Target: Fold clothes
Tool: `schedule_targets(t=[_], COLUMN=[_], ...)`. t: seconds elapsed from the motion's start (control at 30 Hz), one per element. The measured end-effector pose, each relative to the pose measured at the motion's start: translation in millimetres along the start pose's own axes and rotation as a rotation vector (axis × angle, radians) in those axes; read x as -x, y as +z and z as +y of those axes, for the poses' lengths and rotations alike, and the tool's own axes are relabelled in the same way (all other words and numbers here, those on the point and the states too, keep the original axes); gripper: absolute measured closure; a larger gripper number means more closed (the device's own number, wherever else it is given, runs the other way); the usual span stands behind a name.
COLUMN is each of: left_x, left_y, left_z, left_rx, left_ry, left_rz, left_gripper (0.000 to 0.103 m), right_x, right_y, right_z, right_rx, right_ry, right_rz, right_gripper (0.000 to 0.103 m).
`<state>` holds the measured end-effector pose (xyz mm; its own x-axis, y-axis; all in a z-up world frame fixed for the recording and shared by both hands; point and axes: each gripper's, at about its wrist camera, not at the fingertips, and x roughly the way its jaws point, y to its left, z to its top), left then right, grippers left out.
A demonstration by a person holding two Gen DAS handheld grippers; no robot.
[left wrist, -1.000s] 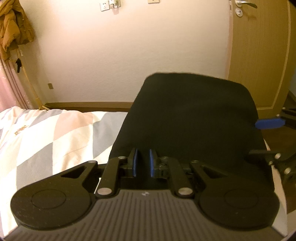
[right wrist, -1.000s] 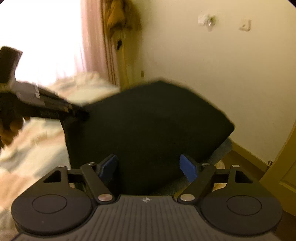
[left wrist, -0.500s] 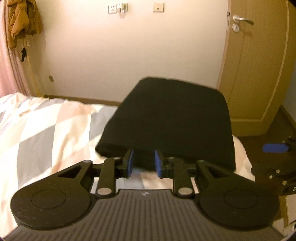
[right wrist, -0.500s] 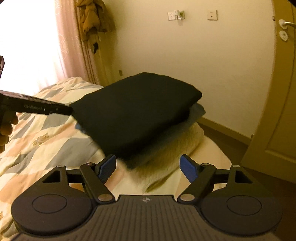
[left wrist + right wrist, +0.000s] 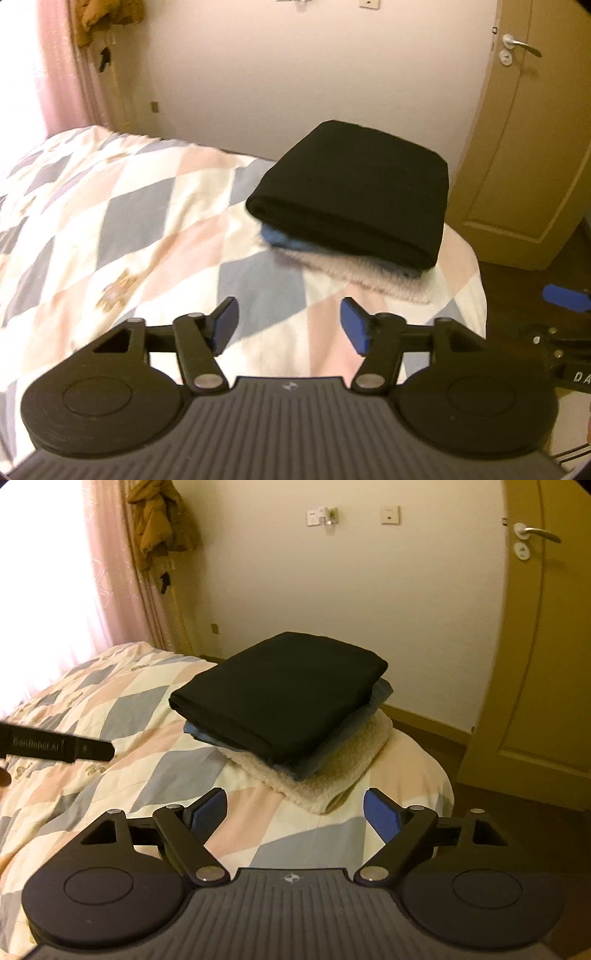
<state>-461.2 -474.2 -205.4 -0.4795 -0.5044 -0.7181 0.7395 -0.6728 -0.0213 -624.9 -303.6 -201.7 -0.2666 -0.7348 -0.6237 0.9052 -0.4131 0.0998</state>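
Note:
A folded black garment (image 5: pixel 354 199) (image 5: pixel 280 698) lies on top of a stack at the bed's far corner. Under it are a folded blue garment (image 5: pixel 284 238) (image 5: pixel 332 753) and a cream fleece piece (image 5: pixel 369 277) (image 5: pixel 332 775). My left gripper (image 5: pixel 288 325) is open and empty, hovering over the quilt short of the stack. My right gripper (image 5: pixel 295 812) is open too, nothing between its blue pads (image 5: pixel 380 814), also short of the stack. One blue fingertip of the right tool shows in the left wrist view at the right edge (image 5: pixel 565 297).
The bed carries a diamond-patterned quilt (image 5: pixel 110 221) (image 5: pixel 110 709). A wooden door (image 5: pixel 524 129) (image 5: pixel 546 627) stands to the right beyond the bed's end. Pink curtains (image 5: pixel 110 572) and a hanging brown coat (image 5: pixel 159 520) are at the left; dark floor (image 5: pixel 498 801) lies beside the bed.
The black garment, held up by my left gripper a second ago, now rests on the stack. The left jaws have opened and both grippers have drawn back from the pile.

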Motion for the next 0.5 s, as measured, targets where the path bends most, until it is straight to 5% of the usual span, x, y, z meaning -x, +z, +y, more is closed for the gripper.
schedule_targets(t=[0.5], left_x=[79.8], left_y=[-22.6], left_z=[-8.1], left_rx=[0.032], left_ry=[0.002], left_rz=[0.092], left_gripper=[0.029], right_x=[78.1], right_y=[3.0], right_z=[36.7], right_rx=[-0.050], right_ry=[-0.023], right_rz=[0.037], right_gripper=[0.012])
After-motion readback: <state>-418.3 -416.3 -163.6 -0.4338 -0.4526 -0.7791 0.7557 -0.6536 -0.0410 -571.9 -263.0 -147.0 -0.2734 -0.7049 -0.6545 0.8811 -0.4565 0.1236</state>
